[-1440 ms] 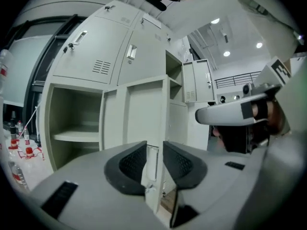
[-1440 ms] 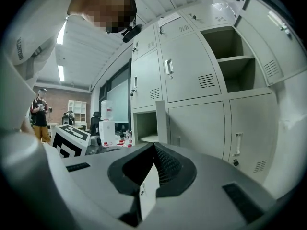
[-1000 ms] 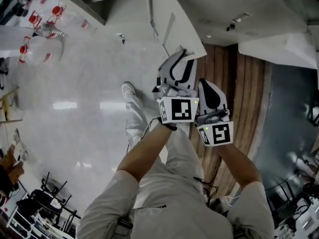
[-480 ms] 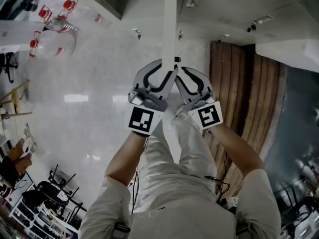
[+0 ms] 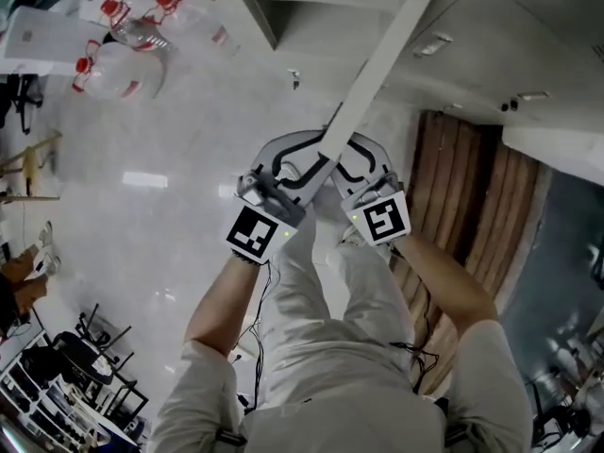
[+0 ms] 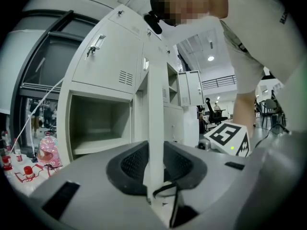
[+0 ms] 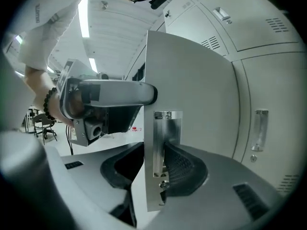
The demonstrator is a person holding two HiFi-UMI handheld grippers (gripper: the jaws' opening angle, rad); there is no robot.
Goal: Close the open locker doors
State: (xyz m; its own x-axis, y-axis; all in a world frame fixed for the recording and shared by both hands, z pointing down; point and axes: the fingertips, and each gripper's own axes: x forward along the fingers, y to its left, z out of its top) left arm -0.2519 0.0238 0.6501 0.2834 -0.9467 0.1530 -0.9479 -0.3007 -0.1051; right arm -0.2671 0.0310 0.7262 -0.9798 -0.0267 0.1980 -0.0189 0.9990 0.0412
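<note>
The left claw (image 6: 154, 153) had just been closed and was clamped on the free edge of the white sheet-metal locker door (image 5: 379, 62). The right claw (image 7: 153, 167) had just been opened wide, with that edge and its shiny steel latch plate (image 7: 166, 128) left loose between the pads. From the claws the door was seen running toward 1 o'clock in the head view. The empty pale-grey compartment (image 6: 96, 123) was seen at 10 o'clock of the left claw. Were the door swung home so, a pad could be pinched against the frame, or the single grip lost.
</note>
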